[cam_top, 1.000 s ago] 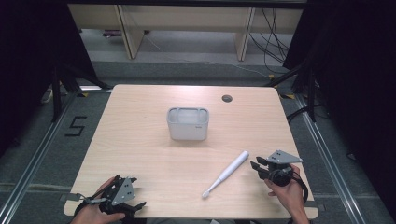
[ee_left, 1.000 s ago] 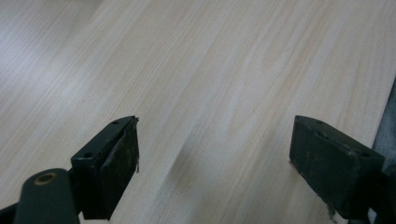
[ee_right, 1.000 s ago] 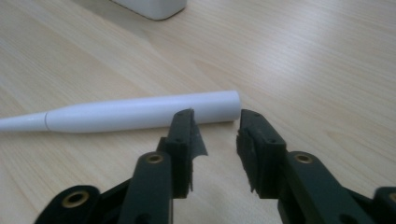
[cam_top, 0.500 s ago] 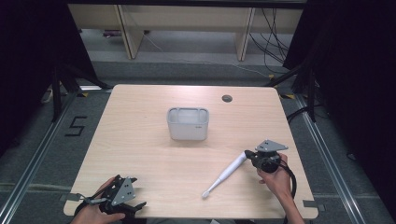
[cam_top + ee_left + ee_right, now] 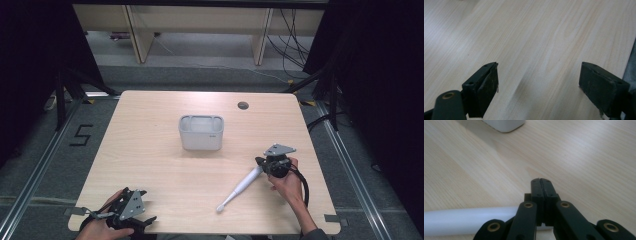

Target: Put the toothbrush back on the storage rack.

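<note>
On the pale wooden table [image 5: 150, 150], a white toothbrush [image 5: 239, 189] lies nearer the person than the grey container [image 5: 201, 132], looking light, stiff and slippery (best held mid-handle), the right gripper [image 5: 541, 180] pressed together above its thick end, the left gripper [image 5: 537, 85] apart.

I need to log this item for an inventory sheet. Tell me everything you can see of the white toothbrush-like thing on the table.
The toothbrush is white, smooth, plastic-looking: a thick handle tapering to a thin neck and small head. It lies flat and diagonal on the table, head toward the person, handle end at the right tool, whose jaws are shut above it; contact is unclear. It lies apart from the grey bin.
</note>
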